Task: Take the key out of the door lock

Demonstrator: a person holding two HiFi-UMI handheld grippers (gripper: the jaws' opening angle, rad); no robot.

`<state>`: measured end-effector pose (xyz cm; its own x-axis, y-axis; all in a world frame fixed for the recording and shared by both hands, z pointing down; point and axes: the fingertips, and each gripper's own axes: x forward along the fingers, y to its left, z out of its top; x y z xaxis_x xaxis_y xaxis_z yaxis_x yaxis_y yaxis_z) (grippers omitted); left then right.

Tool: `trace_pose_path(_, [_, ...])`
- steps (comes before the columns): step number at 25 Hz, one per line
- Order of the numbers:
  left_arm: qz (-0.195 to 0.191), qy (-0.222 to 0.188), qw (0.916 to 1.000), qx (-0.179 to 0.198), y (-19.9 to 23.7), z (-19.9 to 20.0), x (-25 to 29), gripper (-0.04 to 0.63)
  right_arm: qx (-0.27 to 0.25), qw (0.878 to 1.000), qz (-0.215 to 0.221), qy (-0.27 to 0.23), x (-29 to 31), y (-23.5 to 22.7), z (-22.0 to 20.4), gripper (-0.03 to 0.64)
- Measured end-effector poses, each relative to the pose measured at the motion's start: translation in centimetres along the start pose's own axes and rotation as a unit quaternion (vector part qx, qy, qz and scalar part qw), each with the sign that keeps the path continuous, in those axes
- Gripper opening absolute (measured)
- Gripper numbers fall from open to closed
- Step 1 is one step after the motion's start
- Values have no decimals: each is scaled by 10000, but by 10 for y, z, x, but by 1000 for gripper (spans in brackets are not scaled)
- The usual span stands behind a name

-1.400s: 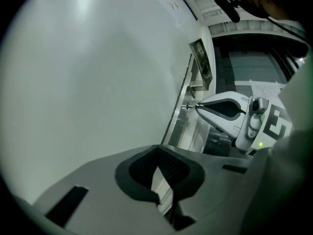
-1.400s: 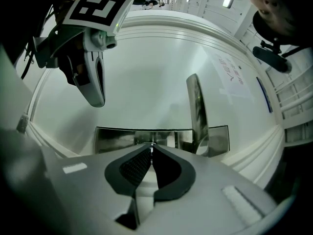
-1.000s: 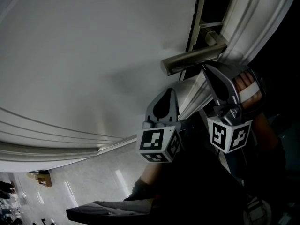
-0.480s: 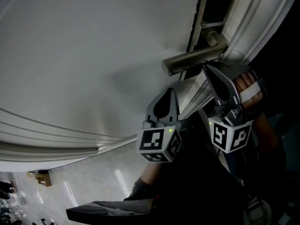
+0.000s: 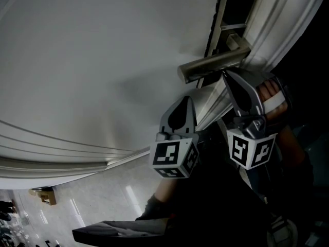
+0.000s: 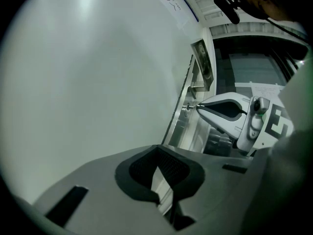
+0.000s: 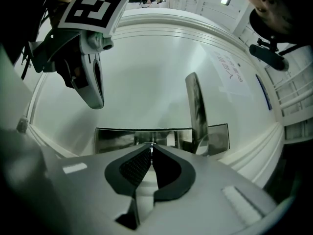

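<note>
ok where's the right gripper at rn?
Head view, right of centre: the right gripper sits just under the door handle, tips shut on the key at the door edge; the left gripper hangs lower left.

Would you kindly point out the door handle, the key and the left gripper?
door handle (image 5: 213, 65), head view, middle of the lever.
key (image 7: 151, 144), right gripper view, sliver pinched at the tips.
left gripper (image 5: 184, 100), head view, where its fingertips meet.

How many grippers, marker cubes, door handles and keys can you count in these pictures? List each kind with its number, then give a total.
grippers: 2 (left gripper, right gripper)
marker cubes: 2 (left cube, right cube)
door handle: 1
key: 1
Total: 6
</note>
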<state>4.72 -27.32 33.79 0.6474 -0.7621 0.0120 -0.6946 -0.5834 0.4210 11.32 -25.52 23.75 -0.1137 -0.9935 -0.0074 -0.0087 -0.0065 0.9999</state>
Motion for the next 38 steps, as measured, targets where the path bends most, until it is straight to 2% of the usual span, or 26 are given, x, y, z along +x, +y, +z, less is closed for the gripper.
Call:
trace_pose_path(5, [-49, 37, 10000, -17, -2, -4, 2, 0, -131, 9999, -5, -93, -4, 2, -1, 11])
trace_pose_path(38, [-132, -18, 9999, 92, -11, 1, 4, 0, -100, 9999, 37, -125, -7, 2, -1, 12])
